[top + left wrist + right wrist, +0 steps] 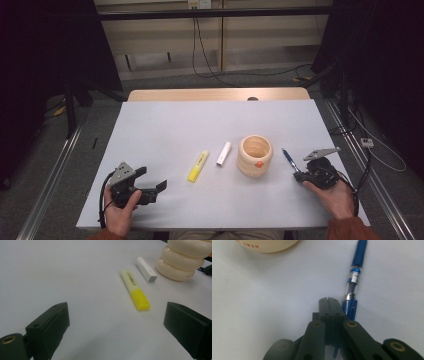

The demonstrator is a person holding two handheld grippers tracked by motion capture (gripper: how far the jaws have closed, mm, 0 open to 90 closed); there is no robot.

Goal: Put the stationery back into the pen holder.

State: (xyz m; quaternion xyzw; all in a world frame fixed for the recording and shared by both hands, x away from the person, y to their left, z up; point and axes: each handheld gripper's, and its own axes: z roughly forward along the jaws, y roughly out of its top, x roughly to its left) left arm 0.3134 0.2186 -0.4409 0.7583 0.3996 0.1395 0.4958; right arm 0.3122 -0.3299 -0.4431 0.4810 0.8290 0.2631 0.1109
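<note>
A blue pen point(289, 159) lies on the white table point(165, 130), right of a cream ribbed cup point(255, 155). My right gripper point(298, 175) rests at the pen's near end. In the right gripper view its jaws are pressed together, so the gripper point(328, 300) is shut, with the pen point(355, 272) running alongside and under its right side, not between the jaws. A yellow highlighter point(198, 165) and a white stick-shaped object point(224, 153) lie mid-table. My left gripper point(152, 179) sits open at the near left, and its view looks toward the highlighter point(135, 288).
The cup point(182, 260) stands behind the white stick point(146, 269) in the left gripper view, and its base point(267, 245) shows at the top of the right gripper view. A wooden strip edges the table's far side. Cables lie on the floor beyond.
</note>
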